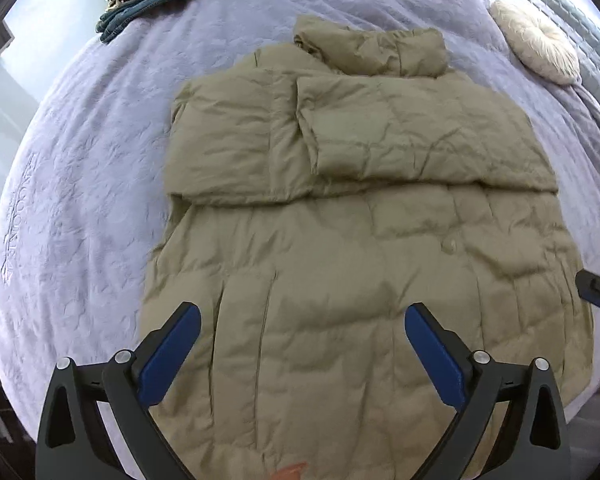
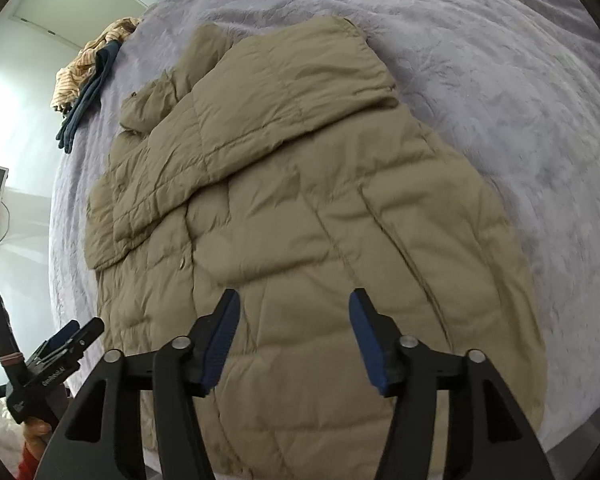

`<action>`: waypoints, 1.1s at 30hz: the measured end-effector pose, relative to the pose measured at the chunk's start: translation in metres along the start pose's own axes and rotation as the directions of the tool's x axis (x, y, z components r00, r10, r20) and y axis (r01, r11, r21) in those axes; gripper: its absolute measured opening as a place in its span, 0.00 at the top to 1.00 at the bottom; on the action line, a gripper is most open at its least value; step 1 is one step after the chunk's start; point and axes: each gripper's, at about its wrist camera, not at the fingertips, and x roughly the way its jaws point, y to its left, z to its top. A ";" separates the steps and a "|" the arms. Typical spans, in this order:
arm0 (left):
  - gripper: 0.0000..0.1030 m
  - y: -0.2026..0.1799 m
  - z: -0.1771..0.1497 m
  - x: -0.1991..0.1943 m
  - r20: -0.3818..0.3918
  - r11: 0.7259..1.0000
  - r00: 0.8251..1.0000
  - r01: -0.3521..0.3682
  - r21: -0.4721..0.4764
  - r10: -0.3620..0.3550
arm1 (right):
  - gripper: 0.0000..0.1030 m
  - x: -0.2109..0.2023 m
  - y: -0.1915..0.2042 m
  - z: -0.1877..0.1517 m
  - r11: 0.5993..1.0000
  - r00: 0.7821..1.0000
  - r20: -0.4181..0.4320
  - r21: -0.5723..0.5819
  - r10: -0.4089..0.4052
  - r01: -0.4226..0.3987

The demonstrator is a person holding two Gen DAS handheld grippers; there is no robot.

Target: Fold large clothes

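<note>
While open: left tool (image 1: 302,326) and right tool (image 2: 294,314) gape, gripping nothing.
Coat (image 1: 340,216): mid-bed (image 1: 80,160), sleeves folded in.
Next: pinch both hem corners evenly, fold toward collar.

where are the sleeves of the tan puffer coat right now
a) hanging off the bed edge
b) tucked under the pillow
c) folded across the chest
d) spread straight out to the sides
c, both sleeves lie crossed over the upper body of the coat, which rests flat on the bed; nothing of it sticks out sideways.
</note>
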 end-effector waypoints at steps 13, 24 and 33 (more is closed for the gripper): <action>0.01 0.039 -0.049 -0.009 -0.106 0.991 0.991 -0.093 -0.092 0.083 | 0.06 -0.011 -0.024 -0.032 0.987 0.997 -0.050 0.152 0.067 -0.058; 0.01 0.089 -0.085 -0.008 -0.173 0.973 0.984 -0.004 -0.229 -0.036 | 0.00 -0.011 -0.051 -0.054 0.965 0.989 -0.100 0.252 0.105 -0.077; 0.01 0.106 -0.133 -0.009 -0.233 0.950 0.952 0.128 -0.284 -0.198 | 0.00 -0.020 -0.088 -0.084 0.924 0.989 -0.053 0.368 0.136 -0.107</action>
